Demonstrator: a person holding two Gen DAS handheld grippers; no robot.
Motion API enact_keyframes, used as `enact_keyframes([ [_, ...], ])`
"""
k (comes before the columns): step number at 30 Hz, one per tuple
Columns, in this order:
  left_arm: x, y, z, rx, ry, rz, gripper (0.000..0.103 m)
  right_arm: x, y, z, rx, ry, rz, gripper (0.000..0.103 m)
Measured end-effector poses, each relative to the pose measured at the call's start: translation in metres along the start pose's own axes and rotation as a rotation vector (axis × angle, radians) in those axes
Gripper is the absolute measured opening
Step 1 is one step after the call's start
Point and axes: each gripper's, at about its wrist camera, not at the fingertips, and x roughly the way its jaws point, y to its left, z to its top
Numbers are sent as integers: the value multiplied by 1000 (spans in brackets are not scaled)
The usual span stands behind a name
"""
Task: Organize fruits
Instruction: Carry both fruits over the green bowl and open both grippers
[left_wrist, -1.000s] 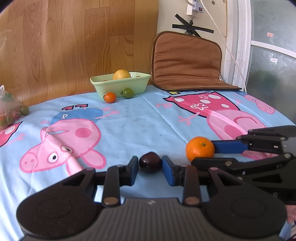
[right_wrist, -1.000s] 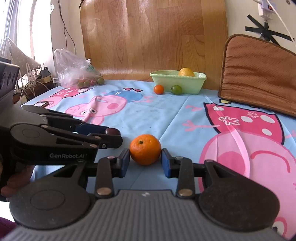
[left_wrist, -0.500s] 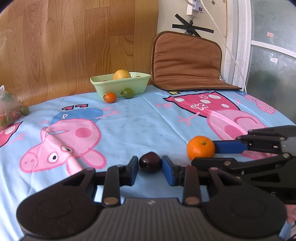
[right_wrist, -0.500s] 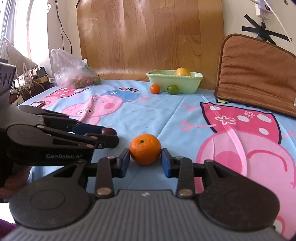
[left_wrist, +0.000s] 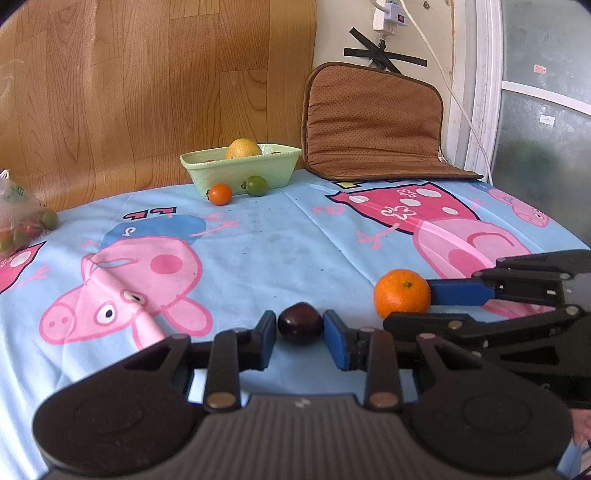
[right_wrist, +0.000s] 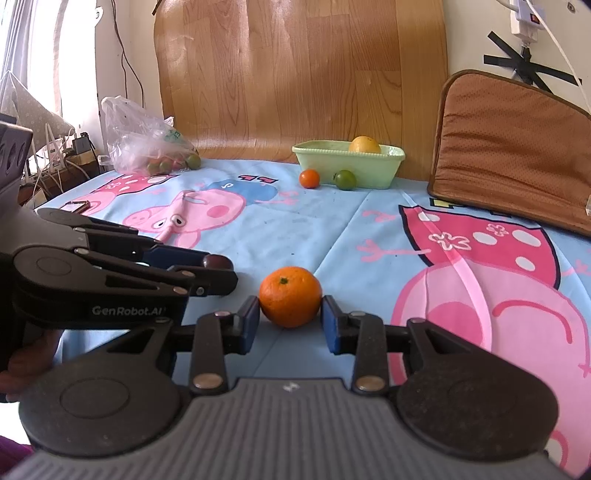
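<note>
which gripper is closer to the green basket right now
Neither clearly. The left gripper, shut on the dark fruit, and the right gripper, on the orange, sit side by side, far from the green basket.

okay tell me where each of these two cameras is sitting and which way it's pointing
Left wrist view: sits on the left tool, looking forward and slightly down over the tablecloth at the green basket; the tool's pads grip a dark fruit; the right tool shows at right.
Right wrist view: sits on the right tool, facing the same wall; its pads grip the orange; the left tool and a hand show at left.
Shared: both fruits, the basket, the brown cushion.
</note>
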Motion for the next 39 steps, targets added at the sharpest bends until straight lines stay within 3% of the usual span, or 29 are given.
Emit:
enact_keyframes([
  [6, 1, 4, 3, -24, 10, -14, 30, -1, -6, 2, 44, 2, 9, 38],
  [13, 5, 28, 24, -101, 2, -62, 28, 4, -37, 19, 213, 26, 77, 38],
  [17, 11, 51, 43, -144, -19, -76, 28, 9, -44, 38, 191, -2, 50, 38],
  [24, 30, 79, 96, -125, -58, -36, 28, 43, -62, 81, 122, -41, 40, 38],
  [29, 66, 101, 159, -119, -94, -8, 28, 85, -83, 127, 89, -88, 13, 38],
  [33, 116, 119, 195, -141, -66, 6, 28, 130, -103, 160, 88, -82, -28, 38],
  [39, 185, 125, 208, -151, 22, 18, 28, 189, -123, 169, 97, 4, -28, 38],
])
